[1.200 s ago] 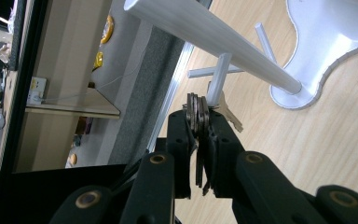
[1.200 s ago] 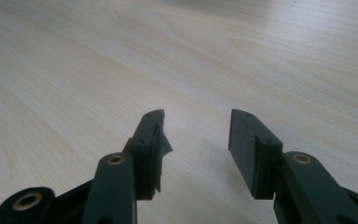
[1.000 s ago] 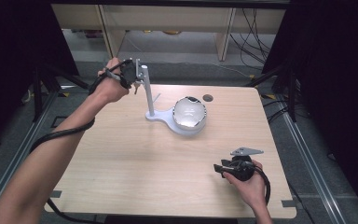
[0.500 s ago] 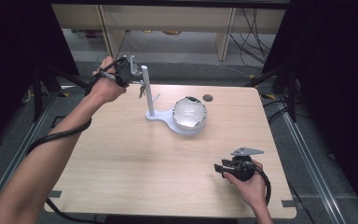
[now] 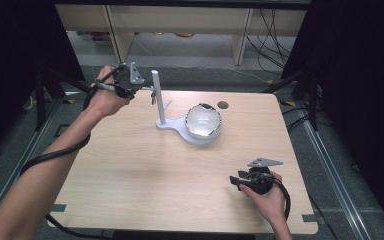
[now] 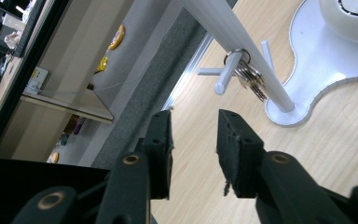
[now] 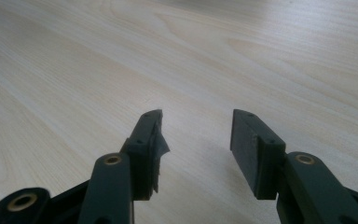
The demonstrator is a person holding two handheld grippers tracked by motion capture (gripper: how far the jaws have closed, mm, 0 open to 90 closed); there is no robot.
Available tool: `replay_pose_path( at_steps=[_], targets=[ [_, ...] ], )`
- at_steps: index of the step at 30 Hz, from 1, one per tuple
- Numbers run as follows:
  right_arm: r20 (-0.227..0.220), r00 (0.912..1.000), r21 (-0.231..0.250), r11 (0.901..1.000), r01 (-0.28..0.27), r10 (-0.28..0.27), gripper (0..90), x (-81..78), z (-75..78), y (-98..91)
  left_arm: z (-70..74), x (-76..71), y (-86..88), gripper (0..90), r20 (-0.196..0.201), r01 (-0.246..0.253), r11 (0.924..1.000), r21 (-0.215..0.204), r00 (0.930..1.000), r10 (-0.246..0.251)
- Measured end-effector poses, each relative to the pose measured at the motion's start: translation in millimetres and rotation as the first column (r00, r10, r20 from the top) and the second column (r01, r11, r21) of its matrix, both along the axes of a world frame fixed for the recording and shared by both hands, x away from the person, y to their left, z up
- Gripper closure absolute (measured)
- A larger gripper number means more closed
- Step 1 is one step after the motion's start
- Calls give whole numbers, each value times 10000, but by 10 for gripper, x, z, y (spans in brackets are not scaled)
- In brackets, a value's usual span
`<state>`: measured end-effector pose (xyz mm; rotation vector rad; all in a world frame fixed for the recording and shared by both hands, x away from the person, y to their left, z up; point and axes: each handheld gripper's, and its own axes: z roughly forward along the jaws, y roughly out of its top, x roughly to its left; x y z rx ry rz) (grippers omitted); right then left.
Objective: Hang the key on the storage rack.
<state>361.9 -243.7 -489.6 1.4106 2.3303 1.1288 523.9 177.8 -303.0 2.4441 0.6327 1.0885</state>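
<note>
The left gripper [image 6: 193,140] has drawn back left of the white stand [image 5: 156,97], jaws apart, empty; the keys [image 6: 249,77] hang on the stand's peg just beyond. Right gripper [image 7: 196,140], well apart, gapes empty.

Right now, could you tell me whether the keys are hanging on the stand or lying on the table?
Hanging: the keys dangle by their ring from a peg on the white stand.
</note>
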Motion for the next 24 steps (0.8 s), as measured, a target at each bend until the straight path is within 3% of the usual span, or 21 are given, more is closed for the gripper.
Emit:
replay_pose_path(
  at_steps=[2, 3, 5, 6, 8, 17, 21, 24],
  targets=[
    [-94, 9999, 68, 10000, -40, 41, 542, 0, 7, -8, -23, -36, 31, 603, -16, -13, 9996, -264, 10000, 13],
    [168, 9998, -65, 9999, -119, 121, 541, 16, -1, -26, -36, -56, 47, 584, -39, -46, 9991, -429, 10000, 44],
    [226, 9997, -113, 9999, -74, 76, 539, 11, 2, -29, -47, -74, 66, 553, -65, -61, 9982, -589, 10000, 58],
    [228, 9997, -167, 9999, -43, 47, 539, 9, 5, -31, -84, -112, 104, 535, 4, -151, 9951, -972, 9999, 152],
    [237, 9997, -163, 9999, -40, 44, 536, 10, 3, -33, -118, -157, 142, 506, -30, -206, 9917, -1273, 9998, 203],
    [255, 9996, -46, 9999, -104, 105, 529, 17, -11, -28, -272, -372, 299, 424, -176, -396, 9772, -2085, 9992, 368],
    [328, 9995, -184, 9998, 26, -20, 526, 6, -1, -27, -409, -542, 380, 409, -145, -322, 9616, -2727, 9995, 294],
    [113, 9999, 114, 9999, 108, -110, 525, -4, -11, -4, -508, -639, 432, 398, -162, -427, 9509, -3064, 9991, 397]
  ],
)
